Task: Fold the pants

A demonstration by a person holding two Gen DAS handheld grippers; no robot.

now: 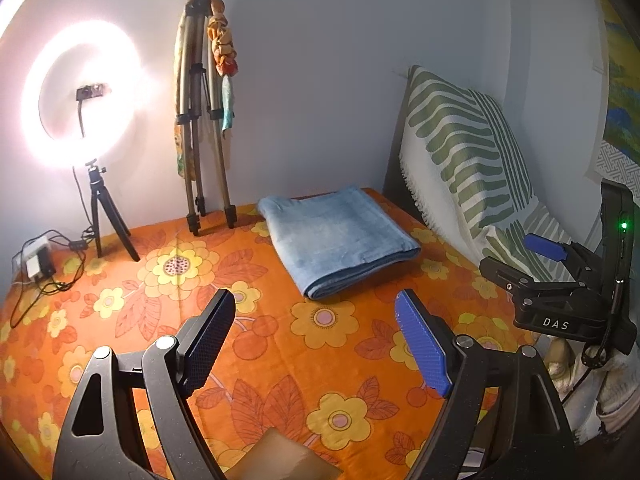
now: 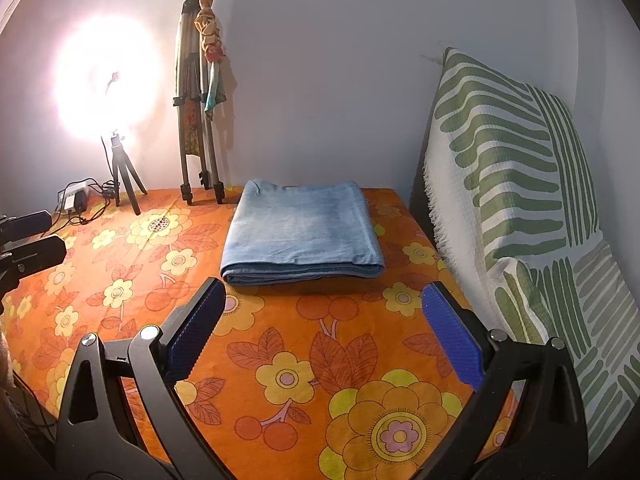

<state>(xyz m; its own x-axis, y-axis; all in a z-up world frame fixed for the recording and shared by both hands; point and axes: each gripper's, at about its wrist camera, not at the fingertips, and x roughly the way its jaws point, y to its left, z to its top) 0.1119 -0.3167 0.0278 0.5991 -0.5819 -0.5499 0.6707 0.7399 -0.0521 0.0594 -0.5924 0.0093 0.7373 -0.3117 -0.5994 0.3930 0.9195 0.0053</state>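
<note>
Nearest, the left gripper (image 1: 316,336) hung over the orange flowered cloth (image 1: 280,360), jaws spread wide, nothing between the blue pads (image 1: 424,348). Same for the right gripper (image 2: 320,336) in its own view: jaws well apart, empty, above the cloth and short of the pants. From the left wrist view, the right gripper showed at the right edge as a black body with one blue pad and a green light lit behind it. From the right wrist view, dark parts of the left gripper poked in at the left edge.

A tan flat thing (image 1: 280,456) lay at the near edge of the left view; could not tell what it was.

Middle ground: pants (image 2: 300,232), light blue denim, lay folded into a flat rectangle on the cloth, toward the far right part of the surface, thick fold edge facing the grippers. Neither gripper touched them.

Right of the pants, a cushion (image 2: 512,168), white with green stripes, leaned upright beside the surface.

Far left: a ring light (image 1: 84,96) on a small black tripod (image 1: 108,216), glaring, with a small device at its centre. Chargers and cables (image 1: 38,264) sat just left of it. A taller folded tripod (image 1: 200,120) stood against the wall between light and pants, a patterned cloth (image 1: 224,52) knotted at its top and hanging down.
</note>
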